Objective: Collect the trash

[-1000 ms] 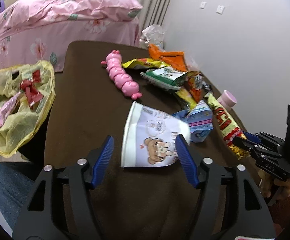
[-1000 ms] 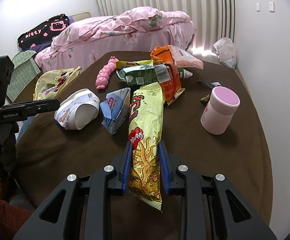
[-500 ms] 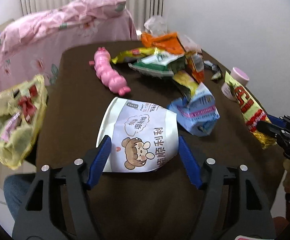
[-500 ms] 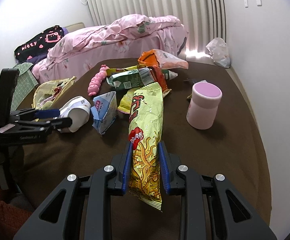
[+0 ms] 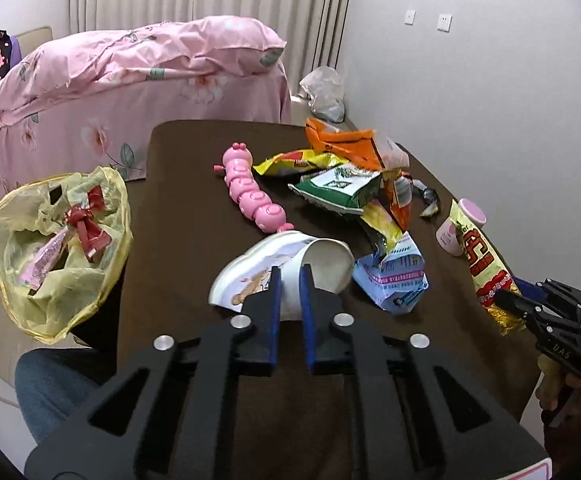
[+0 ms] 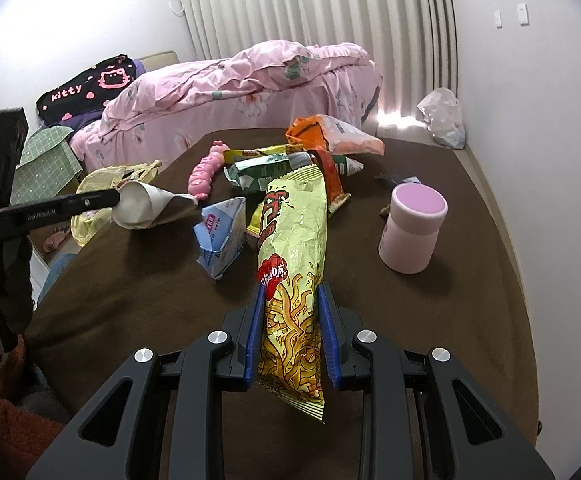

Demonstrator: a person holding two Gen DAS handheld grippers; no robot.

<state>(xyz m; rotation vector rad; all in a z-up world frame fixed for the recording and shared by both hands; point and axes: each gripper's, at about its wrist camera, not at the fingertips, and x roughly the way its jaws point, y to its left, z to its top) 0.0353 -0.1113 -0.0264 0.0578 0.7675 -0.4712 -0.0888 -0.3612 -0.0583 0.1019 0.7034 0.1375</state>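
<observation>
My left gripper (image 5: 290, 270) is shut on the near edge of a white snack bag (image 5: 324, 264) with a cartoon print, which is crumpled and lifted a little off the brown table (image 5: 186, 216). In the right wrist view that white bag (image 6: 142, 208) hangs from the left gripper (image 6: 116, 199) near the table's left edge. My right gripper (image 6: 292, 292) is shut on a long yellow noodle-snack bag (image 6: 294, 232), held above the table. An open yellow trash bag (image 5: 58, 248) with wrappers inside hangs off the table's left side.
On the table lie a pink caterpillar toy (image 5: 250, 192), a blue packet (image 5: 394, 276), a green bag (image 5: 338, 188), an orange bag (image 5: 342, 142) and a pink jar (image 6: 412, 228). A pink bed (image 6: 250, 80) stands behind. A person's knee (image 5: 50, 384) is at the near left.
The left gripper's jaws went from wide open around the flat white bag to shut on it, and the bag crumpled and rose. The right gripper kept its hold and stayed put.
</observation>
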